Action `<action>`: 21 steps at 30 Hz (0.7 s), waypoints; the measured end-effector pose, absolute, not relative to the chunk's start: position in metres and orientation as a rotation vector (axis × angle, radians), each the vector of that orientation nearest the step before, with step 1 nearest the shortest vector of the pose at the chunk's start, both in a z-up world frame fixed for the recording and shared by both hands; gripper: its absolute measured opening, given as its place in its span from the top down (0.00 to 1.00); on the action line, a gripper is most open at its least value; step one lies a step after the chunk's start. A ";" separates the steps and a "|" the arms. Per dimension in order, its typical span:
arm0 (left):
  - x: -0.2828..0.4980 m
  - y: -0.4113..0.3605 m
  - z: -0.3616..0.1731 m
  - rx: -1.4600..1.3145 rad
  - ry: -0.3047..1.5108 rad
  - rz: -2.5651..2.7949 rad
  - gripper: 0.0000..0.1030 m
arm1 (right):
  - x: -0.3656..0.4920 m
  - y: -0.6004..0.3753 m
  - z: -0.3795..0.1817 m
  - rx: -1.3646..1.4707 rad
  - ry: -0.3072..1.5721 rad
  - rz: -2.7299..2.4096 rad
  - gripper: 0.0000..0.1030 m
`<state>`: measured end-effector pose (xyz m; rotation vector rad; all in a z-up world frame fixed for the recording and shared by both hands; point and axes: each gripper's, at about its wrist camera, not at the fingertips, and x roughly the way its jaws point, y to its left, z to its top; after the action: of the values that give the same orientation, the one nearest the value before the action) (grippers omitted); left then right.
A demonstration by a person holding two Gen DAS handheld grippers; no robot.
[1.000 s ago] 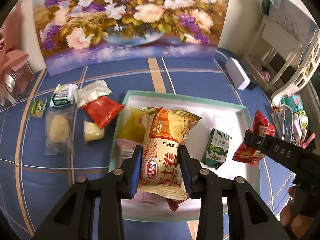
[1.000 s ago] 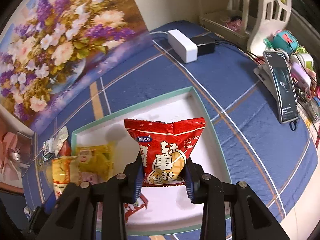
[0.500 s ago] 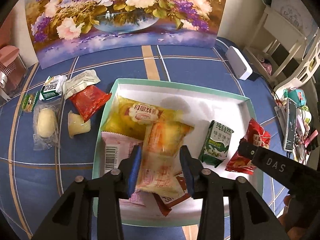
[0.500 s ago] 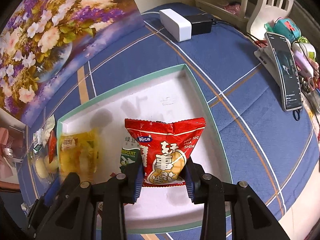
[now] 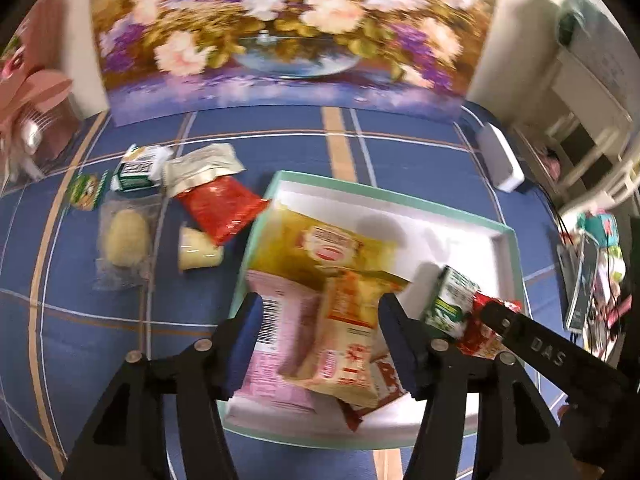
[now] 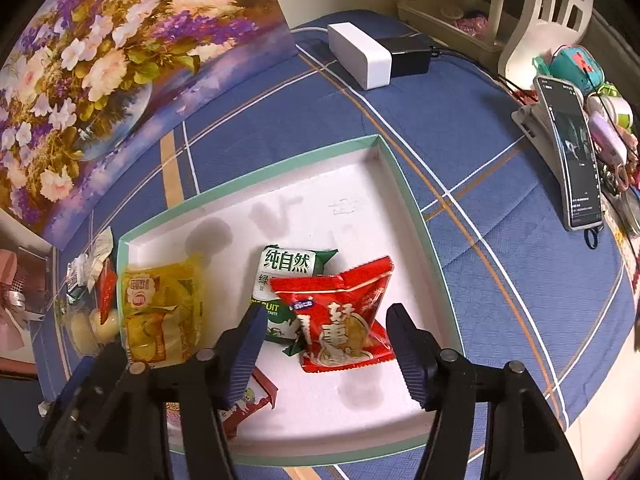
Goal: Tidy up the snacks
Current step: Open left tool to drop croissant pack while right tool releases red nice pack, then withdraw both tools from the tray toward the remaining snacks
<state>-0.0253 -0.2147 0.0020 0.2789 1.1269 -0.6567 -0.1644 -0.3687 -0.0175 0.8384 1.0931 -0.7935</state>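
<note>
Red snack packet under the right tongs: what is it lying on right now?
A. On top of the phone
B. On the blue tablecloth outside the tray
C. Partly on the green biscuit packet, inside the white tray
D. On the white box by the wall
C. In the right wrist view the red snack packet overlaps the green biscuit packet, both inside the white tray, with the open right tongs clear of it.
</note>
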 end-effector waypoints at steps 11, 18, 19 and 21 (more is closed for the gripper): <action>0.006 -0.185 -0.004 0.216 1.169 -0.498 0.20 | -0.153 -0.362 -0.016 0.808 1.098 -0.762 0.23; 0.022 -0.167 -0.008 0.199 1.153 -0.404 0.15 | -0.142 -0.355 -0.011 0.764 1.096 -0.733 0.13; 0.025 -0.164 -0.008 0.194 1.148 -0.390 0.15 | -0.141 -0.353 -0.010 0.757 1.096 -0.732 0.11; 0.029 -0.158 -0.008 0.186 1.142 -0.372 0.15 | -0.138 -0.350 -0.009 0.741 1.095 -0.729 0.07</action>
<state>0.0290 -0.1581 -0.0079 0.1856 1.1417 -0.3718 -0.1376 -0.3503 -0.0086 0.7409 1.0949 -0.7291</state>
